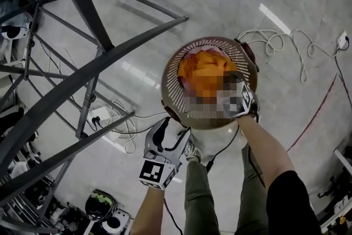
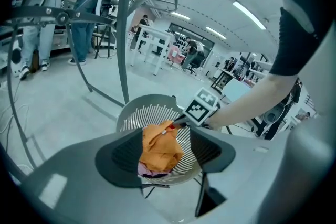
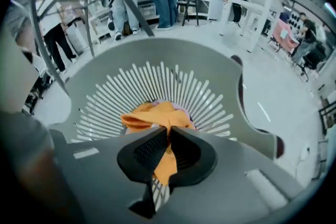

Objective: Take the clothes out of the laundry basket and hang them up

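1. Head view: the laundry basket [image 1: 168, 81] sits on the shiny floor with the orange cloth [image 1: 206, 67] on top inside. The right gripper [image 1: 223, 88] reaches in. The left gripper [image 1: 175, 132] hangs just beside the near rim. A big metal rack [image 1: 82, 80] stands to the left, and a white cable [image 1: 286, 41] lies behind the basket.
2. Left gripper view: its jaws are wide apart and hold nothing. A pink cloth [image 2: 149, 169] peeks out under the orange one.
3. Right gripper view: its jaws pinch a fold of the orange cloth tight.

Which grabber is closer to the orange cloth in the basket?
Right. The right gripper is down in the basket, jaws pinched on the orange cloth. The left gripper hangs open outside the basket, not touching the cloth.
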Tool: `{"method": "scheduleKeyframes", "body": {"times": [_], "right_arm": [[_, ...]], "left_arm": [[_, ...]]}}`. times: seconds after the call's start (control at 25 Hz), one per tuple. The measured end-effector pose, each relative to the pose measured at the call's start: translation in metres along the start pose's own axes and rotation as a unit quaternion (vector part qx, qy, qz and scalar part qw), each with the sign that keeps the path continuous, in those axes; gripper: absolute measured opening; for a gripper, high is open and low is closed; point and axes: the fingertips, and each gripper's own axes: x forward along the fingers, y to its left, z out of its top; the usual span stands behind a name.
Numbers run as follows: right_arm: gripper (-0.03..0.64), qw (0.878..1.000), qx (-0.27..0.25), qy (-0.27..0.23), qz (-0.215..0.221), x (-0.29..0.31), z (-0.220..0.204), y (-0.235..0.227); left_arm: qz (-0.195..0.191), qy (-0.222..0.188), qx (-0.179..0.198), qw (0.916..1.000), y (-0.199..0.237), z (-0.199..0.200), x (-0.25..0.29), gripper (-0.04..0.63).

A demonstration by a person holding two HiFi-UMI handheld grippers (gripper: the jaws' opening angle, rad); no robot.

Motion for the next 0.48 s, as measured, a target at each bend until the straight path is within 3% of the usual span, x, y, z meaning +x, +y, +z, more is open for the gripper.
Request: {"method": "scheduleKeyframes", "body": {"times": [0.28,0.48], "right_arm": [[0.026,0.995,0.052,-0.048,0.067,-0.110,0.011,-0.003],[0.026,0.986,0.078,-0.069,0.131,-0.184,0.029,0.010]], "left_arm": [[0.008,0.045,0.034,0.9984,-0.027,-0.002,0.023,0.262],[-0.030,0.074,0.064,0.9947,-0.085,-0.003,0.040,0.272]]}}
